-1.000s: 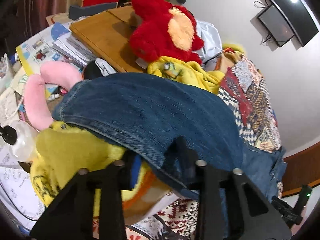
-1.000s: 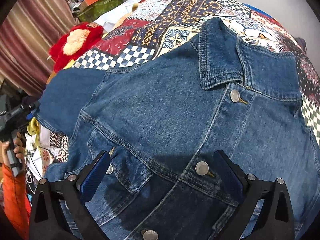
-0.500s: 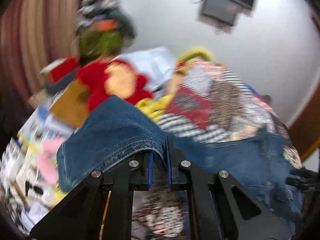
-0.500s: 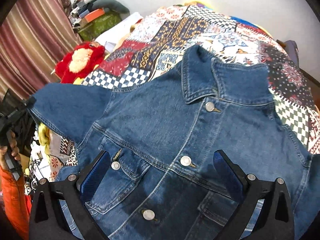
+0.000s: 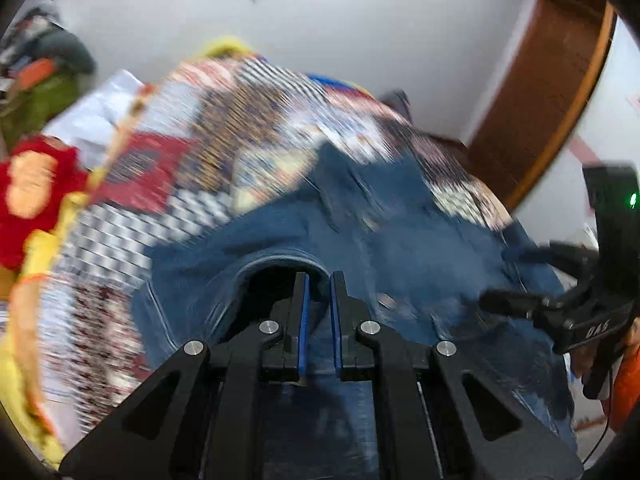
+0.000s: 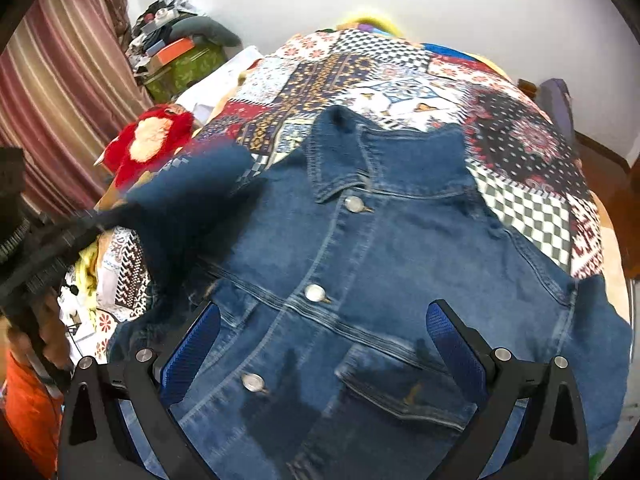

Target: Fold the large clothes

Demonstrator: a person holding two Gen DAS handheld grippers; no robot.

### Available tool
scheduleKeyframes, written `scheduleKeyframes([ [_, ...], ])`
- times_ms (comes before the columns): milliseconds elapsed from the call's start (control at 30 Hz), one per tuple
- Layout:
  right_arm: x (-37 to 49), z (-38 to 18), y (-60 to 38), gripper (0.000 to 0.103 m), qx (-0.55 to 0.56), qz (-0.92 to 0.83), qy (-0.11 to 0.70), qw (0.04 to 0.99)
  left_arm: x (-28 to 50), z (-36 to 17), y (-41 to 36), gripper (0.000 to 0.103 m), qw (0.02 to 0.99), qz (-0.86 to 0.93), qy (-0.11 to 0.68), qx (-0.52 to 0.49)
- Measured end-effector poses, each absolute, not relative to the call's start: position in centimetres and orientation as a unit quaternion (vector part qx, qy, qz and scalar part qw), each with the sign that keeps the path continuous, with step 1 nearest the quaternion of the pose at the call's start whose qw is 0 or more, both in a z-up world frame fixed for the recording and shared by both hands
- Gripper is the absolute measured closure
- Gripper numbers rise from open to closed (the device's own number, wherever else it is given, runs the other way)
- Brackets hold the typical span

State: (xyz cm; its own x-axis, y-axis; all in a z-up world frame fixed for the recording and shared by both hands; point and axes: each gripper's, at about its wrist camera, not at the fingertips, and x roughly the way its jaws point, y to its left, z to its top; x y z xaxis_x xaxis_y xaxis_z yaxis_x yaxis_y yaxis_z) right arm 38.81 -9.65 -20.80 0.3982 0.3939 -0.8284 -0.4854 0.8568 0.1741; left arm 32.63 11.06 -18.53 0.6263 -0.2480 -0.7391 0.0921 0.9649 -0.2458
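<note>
A blue denim jacket [image 6: 360,264] lies front up on a patchwork bedspread [image 6: 400,76], collar toward the far wall. My left gripper [image 5: 319,280] is shut on the cuff of the jacket's left sleeve [image 5: 280,260] and holds it lifted over the jacket body; the view is motion-blurred. In the right wrist view that sleeve [image 6: 192,192] hangs raised at the left. My right gripper [image 6: 320,328] is open and empty, hovering above the jacket's lower front. It also shows at the right edge of the left wrist view [image 5: 532,276].
A red plush toy [image 6: 148,144] lies at the bed's left edge beside yellow fabric [image 6: 86,268]. A green box with clutter [image 6: 180,64] stands by the striped curtain [image 6: 60,92]. A wooden door frame [image 5: 552,80] rises at the right. The white wall lies behind.
My left gripper shut on the sleeve cuff and swung it right, over the jacket body. My right gripper drew back and stayed open.
</note>
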Motion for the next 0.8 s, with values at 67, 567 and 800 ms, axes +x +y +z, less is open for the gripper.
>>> scheduleKeyframes([
  [67,38.7,-21.0,-10.4,0.000,-0.044,0.259,0.483,0.835,32.6,-19.7,9.7,0.094,0.885,-0.116,0.440,-0.095],
  [567,36.8,-20.0,-9.4,0.000,-0.078,0.268,0.458,0.844,28.9,-18.9,10.8,0.049,0.895,-0.061,0.438,-0.067],
  [800,35.5,-18.6,-3.9,0.000,-0.130,0.305,0.427,0.841,25.5,-18.5,18.8,0.028,0.908,0.059,0.413,-0.051],
])
